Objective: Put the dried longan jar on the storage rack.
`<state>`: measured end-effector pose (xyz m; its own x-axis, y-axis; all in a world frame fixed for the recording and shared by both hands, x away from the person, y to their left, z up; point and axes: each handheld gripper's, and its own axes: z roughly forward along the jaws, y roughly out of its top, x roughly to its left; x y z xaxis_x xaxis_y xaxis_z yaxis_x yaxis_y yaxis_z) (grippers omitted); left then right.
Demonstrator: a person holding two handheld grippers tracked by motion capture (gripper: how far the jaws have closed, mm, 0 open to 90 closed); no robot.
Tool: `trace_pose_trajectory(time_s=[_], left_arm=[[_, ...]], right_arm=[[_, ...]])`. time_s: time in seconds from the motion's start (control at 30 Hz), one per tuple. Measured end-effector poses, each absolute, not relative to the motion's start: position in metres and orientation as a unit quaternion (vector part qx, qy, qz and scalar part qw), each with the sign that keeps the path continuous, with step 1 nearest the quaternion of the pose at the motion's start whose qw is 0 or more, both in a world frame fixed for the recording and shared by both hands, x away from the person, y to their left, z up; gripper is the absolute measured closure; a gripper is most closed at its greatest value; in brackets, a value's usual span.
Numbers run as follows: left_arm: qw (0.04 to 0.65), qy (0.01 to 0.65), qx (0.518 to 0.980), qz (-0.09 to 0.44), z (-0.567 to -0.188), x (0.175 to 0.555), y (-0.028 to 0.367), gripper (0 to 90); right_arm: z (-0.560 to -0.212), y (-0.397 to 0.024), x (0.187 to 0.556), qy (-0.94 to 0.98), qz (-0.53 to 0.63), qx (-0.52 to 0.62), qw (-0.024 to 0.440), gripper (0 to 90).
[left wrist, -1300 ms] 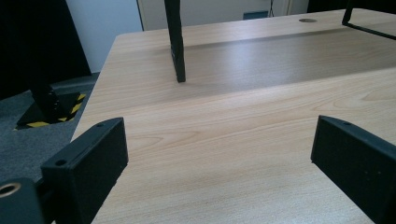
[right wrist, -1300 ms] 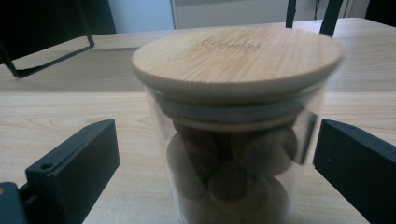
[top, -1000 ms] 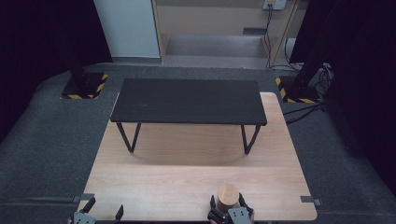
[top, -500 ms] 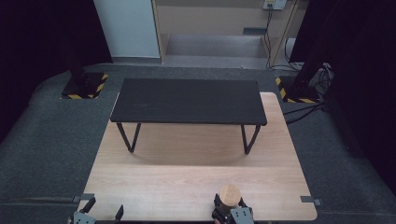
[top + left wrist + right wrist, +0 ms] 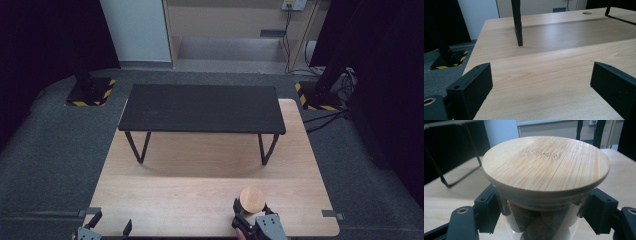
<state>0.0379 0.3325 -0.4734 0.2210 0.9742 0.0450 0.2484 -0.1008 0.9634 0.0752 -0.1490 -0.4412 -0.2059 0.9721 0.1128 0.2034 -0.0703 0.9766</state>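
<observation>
A glass jar with a round bamboo lid [image 5: 251, 199] [image 5: 546, 162] sits between the jaws of my right gripper [image 5: 251, 207] [image 5: 544, 213], which is shut on the glass just under the lid. Dark brown pieces show inside the jar. It hangs a little above the front right of the light wooden table [image 5: 200, 185]. At the table's front left corner my left gripper [image 5: 111, 223] [image 5: 541, 83] stands open, low over bare wood, with nothing between its fingers [image 5: 471, 87].
A low black bench [image 5: 200, 107] on thin metal legs stands across the back half of the table; one leg [image 5: 517, 25] rises ahead of the left gripper. Two stand bases with yellow-black stripes [image 5: 90, 92] [image 5: 320, 97] sit on the grey floor, and cables [image 5: 325, 117] run on the right.
The right jaws, wide around the jar a second ago, have closed on it, and the jar has risen off the table. The left gripper has not moved.
</observation>
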Motion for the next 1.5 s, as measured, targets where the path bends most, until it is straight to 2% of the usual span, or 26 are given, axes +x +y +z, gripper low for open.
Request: trace_pose_trajectory(time_s=[0.33,0.8,1.13,1.5], left_arm=[[0.464,0.485,0.629,0.393,-0.472,0.036,0.335,2.9],[0.465,0.483,0.633,0.388,-0.471,0.036,0.336,3.2],[0.465,0.482,0.635,0.385,-0.471,0.035,0.335,3.3],[0.467,0.48,0.636,0.383,-0.471,0.033,0.334,3.4]], right_arm=[[-0.393,-0.156,0.094,0.577,0.529,0.499,0.371,25.4],[-0.354,-0.161,0.121,0.589,0.535,0.48,0.37,25.5],[-0.314,-0.166,0.151,0.598,0.539,0.463,0.371,25.5],[-0.29,-0.176,0.198,0.602,0.524,0.471,0.375,25.5]])
